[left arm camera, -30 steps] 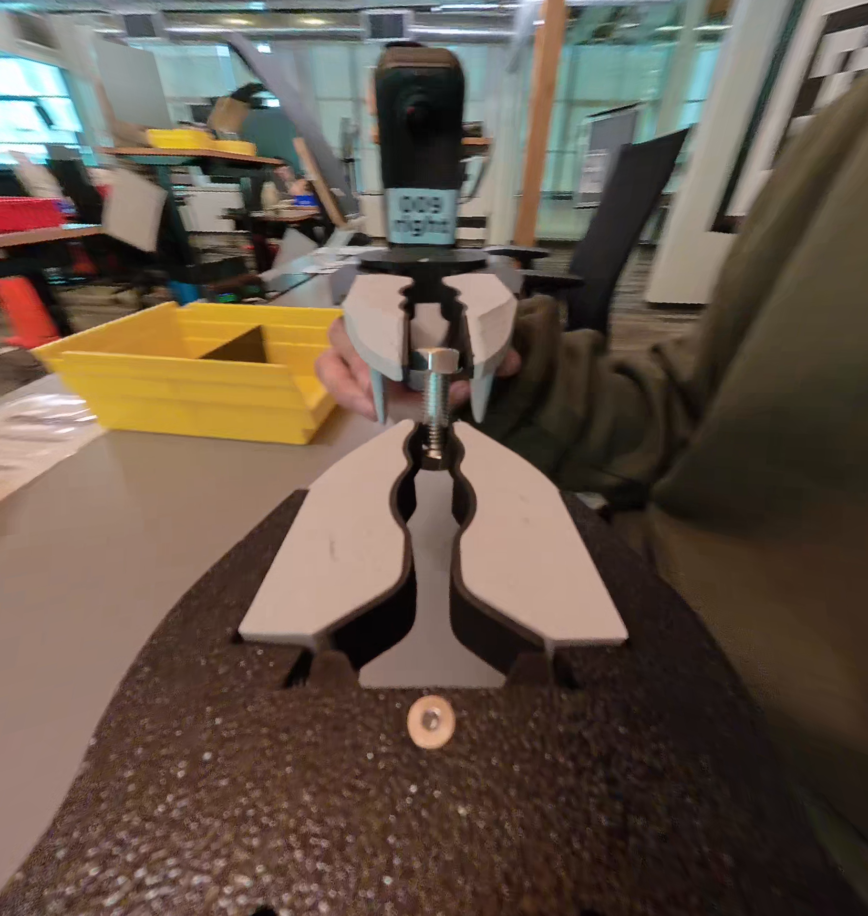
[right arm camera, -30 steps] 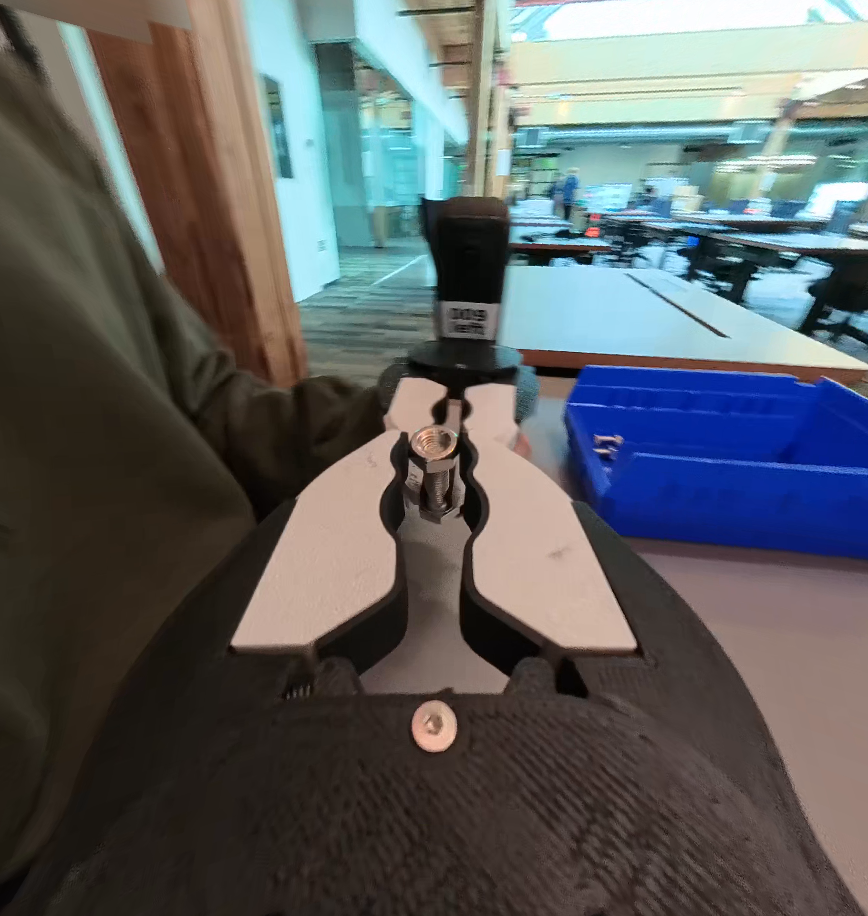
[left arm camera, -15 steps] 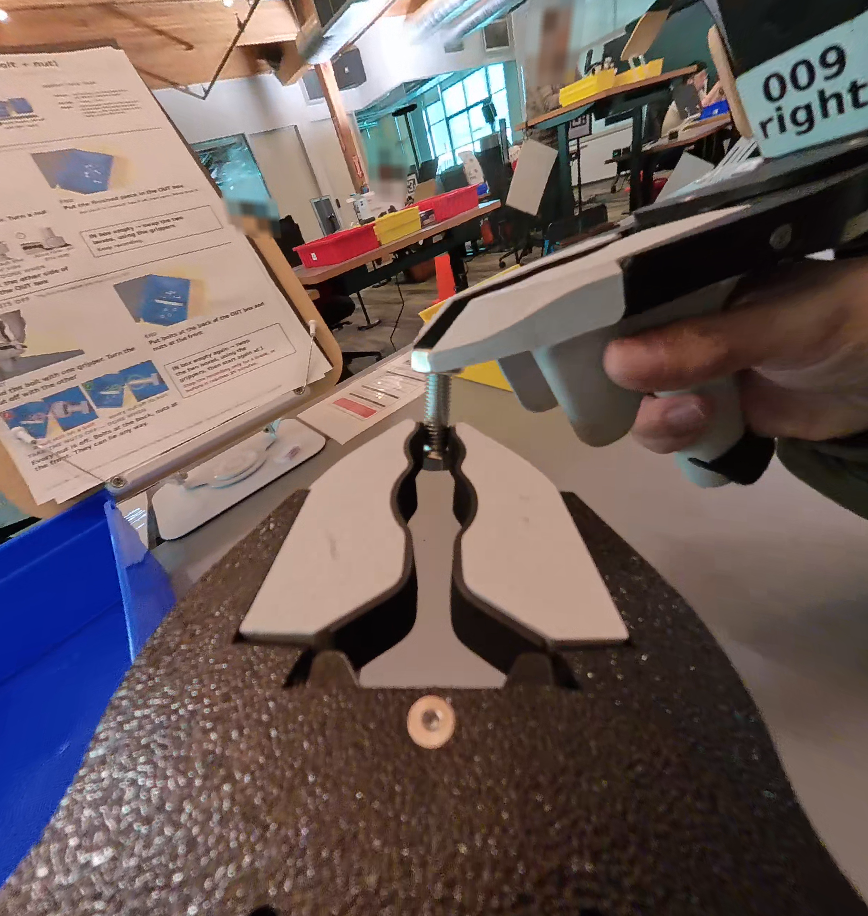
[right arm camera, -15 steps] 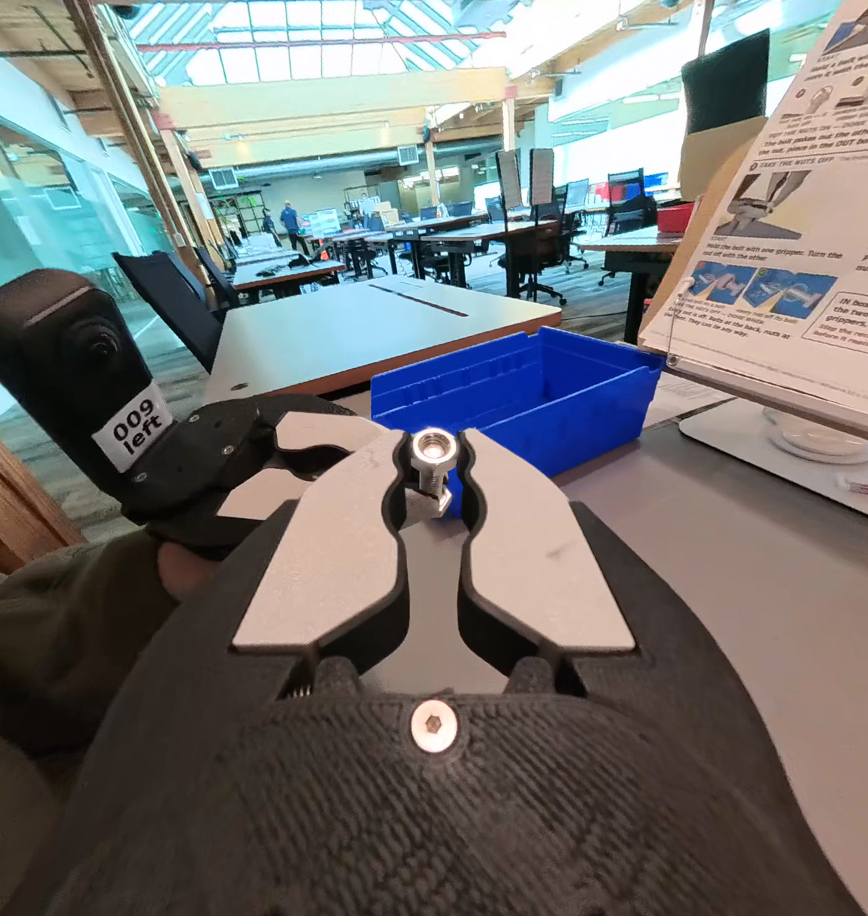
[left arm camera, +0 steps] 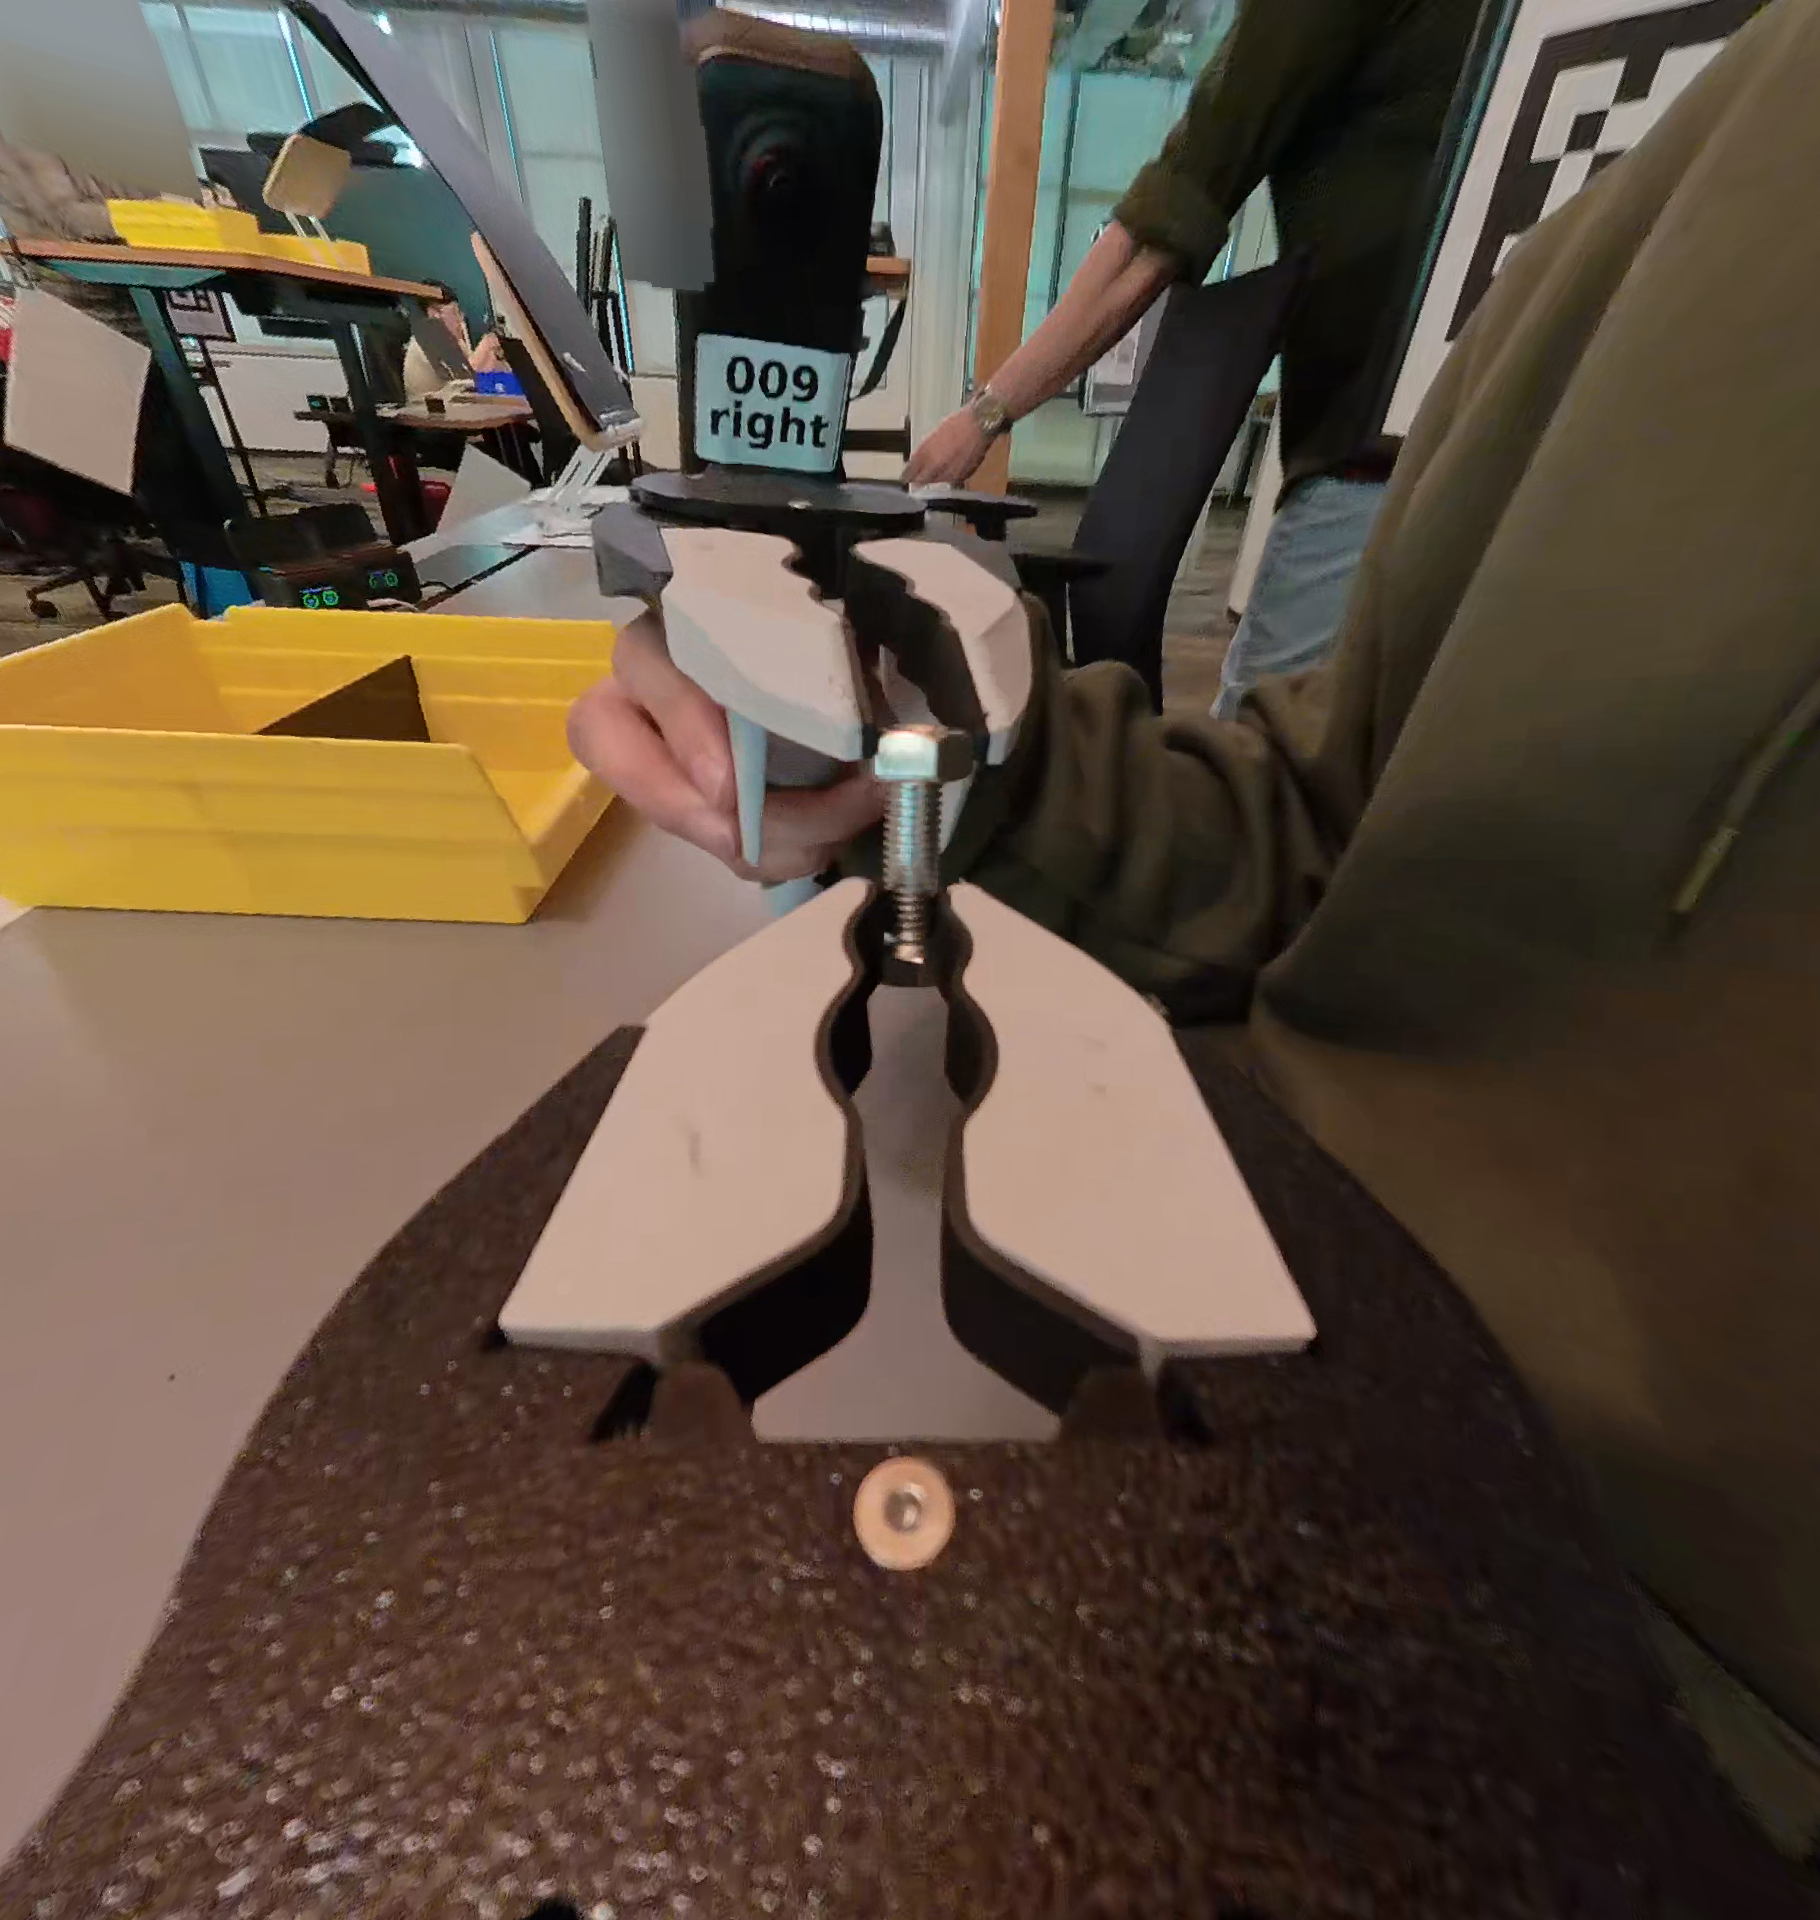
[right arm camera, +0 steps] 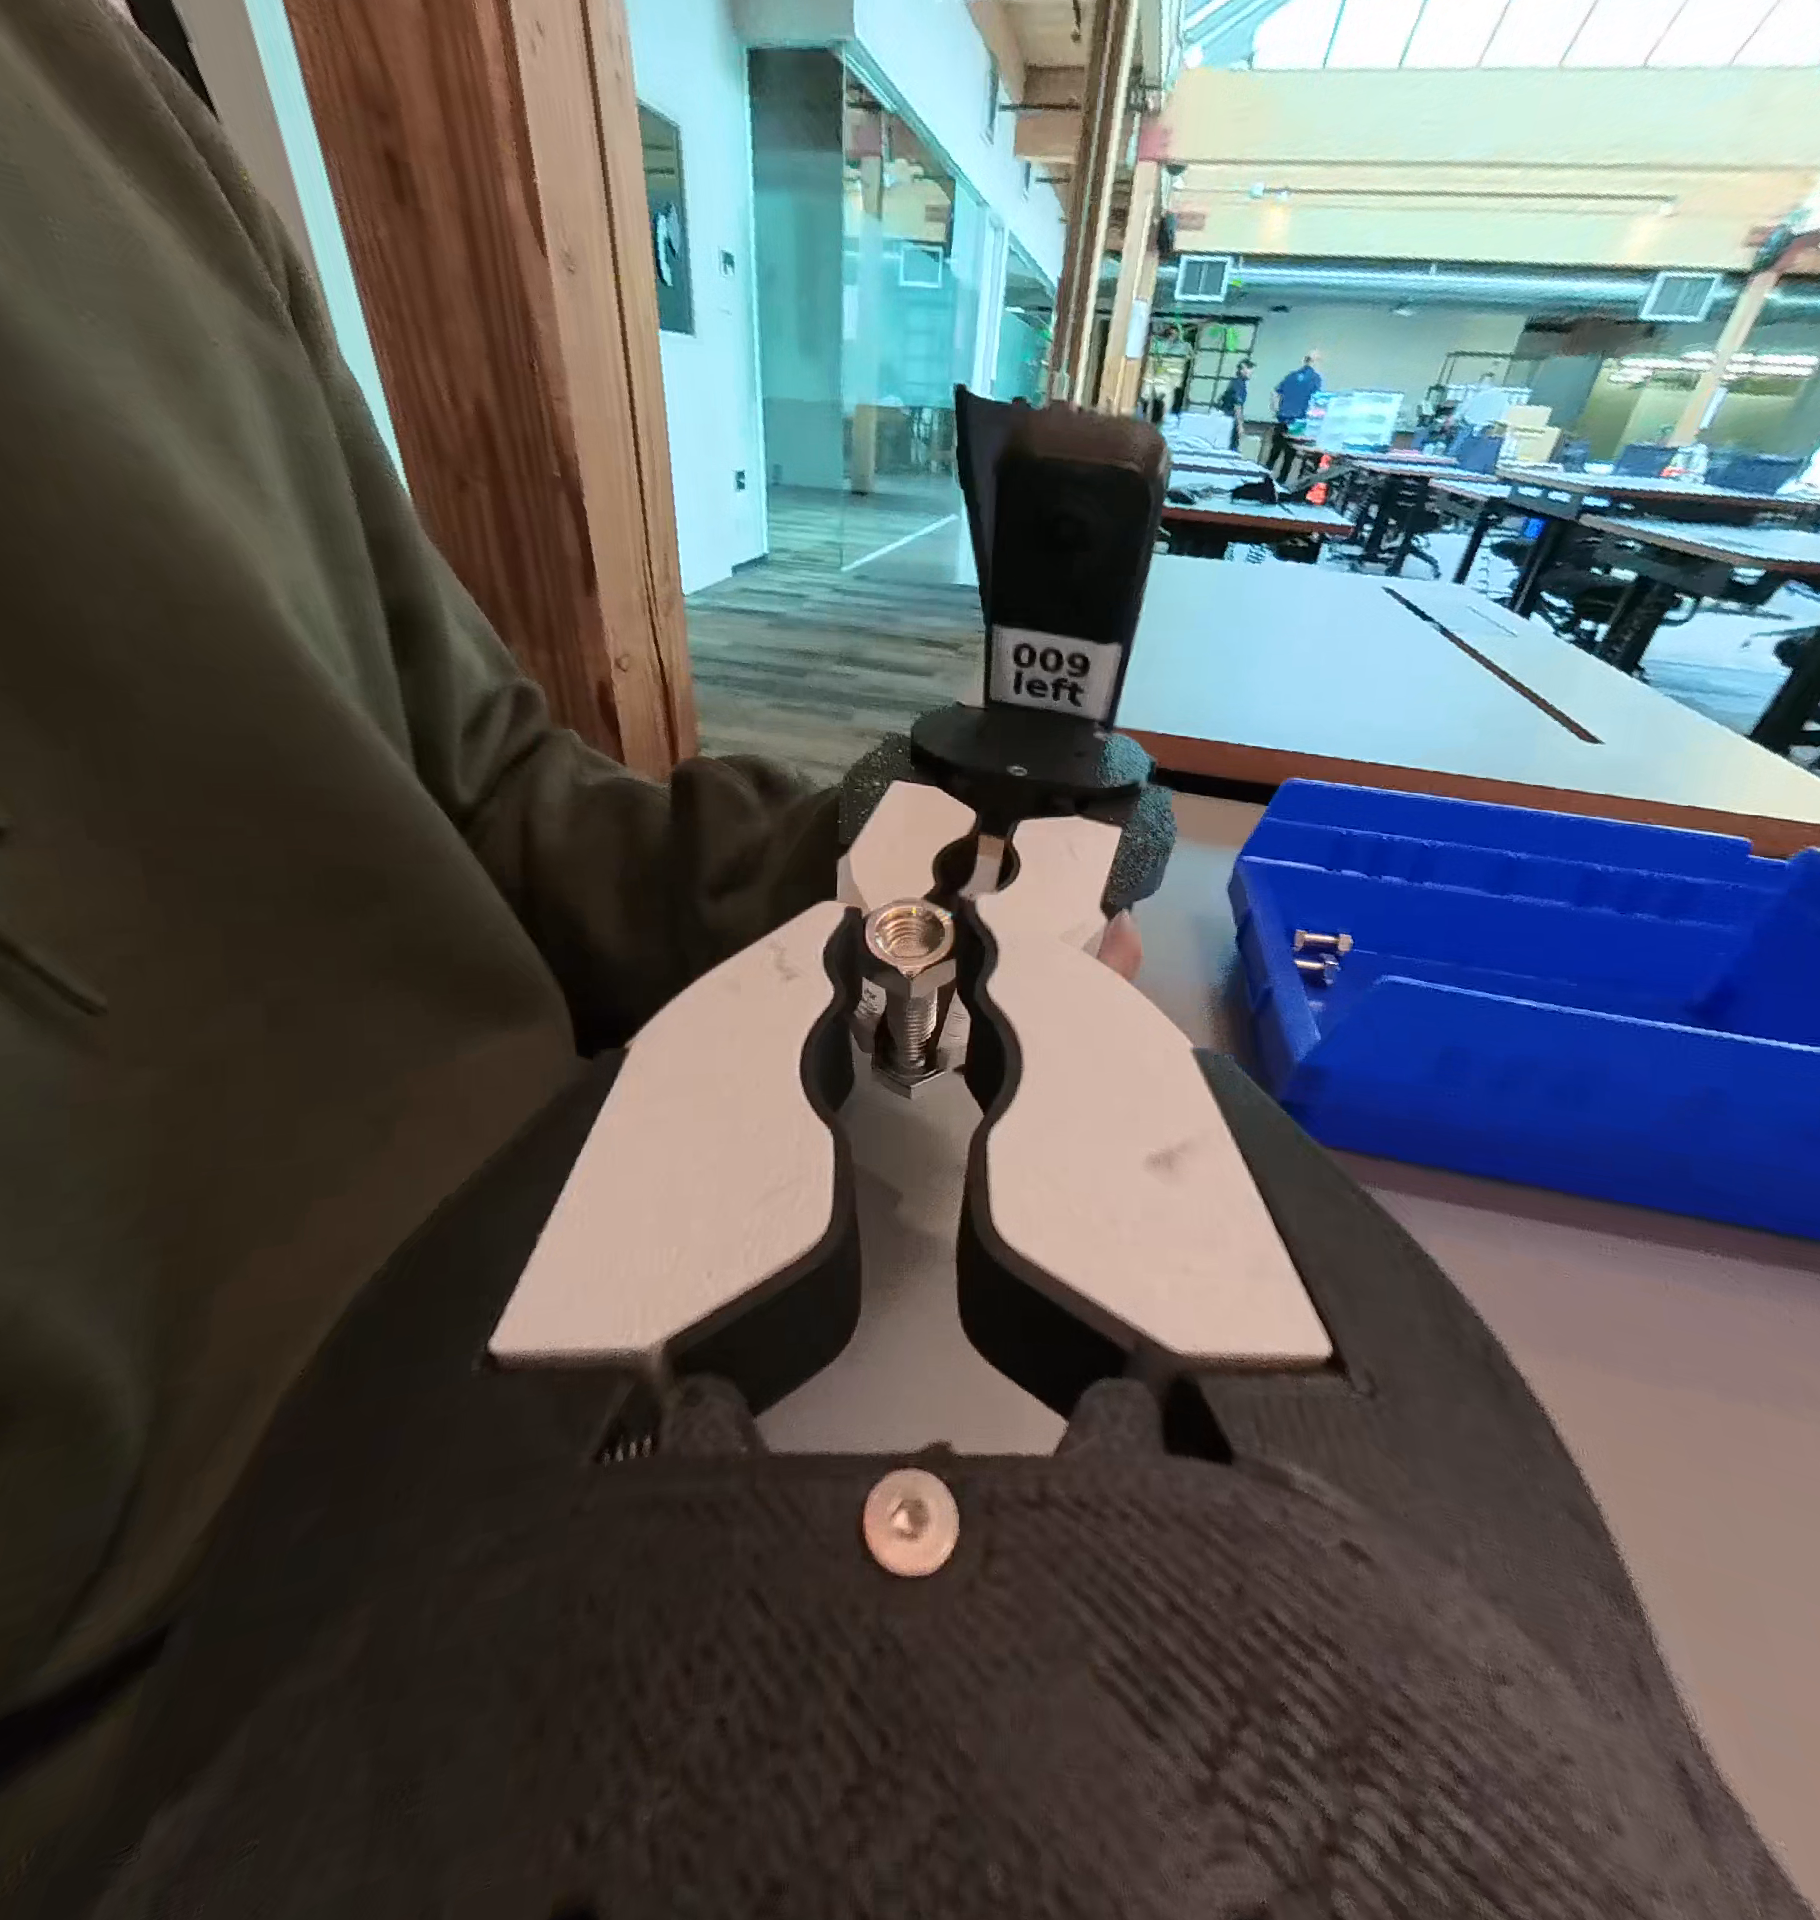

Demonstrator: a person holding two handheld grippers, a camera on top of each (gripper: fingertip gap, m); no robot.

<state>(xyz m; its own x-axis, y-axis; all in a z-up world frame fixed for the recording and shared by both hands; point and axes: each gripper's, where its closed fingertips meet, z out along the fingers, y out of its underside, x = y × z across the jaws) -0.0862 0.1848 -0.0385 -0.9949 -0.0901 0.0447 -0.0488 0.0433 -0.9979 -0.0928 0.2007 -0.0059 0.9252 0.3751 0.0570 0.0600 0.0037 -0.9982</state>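
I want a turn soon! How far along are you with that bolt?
Done: the bolt is off the table. In hand: the right gripper pinches its head, the left gripper its threaded end, where a nut sits. Left: more bolts wait in the blue bin.

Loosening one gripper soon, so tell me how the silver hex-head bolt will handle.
The silver hex-head metal bolt looks rigid and probably heavy for its size. Its threads should resist slipping. On the grey table, its round shank might roll until the hex head catches.
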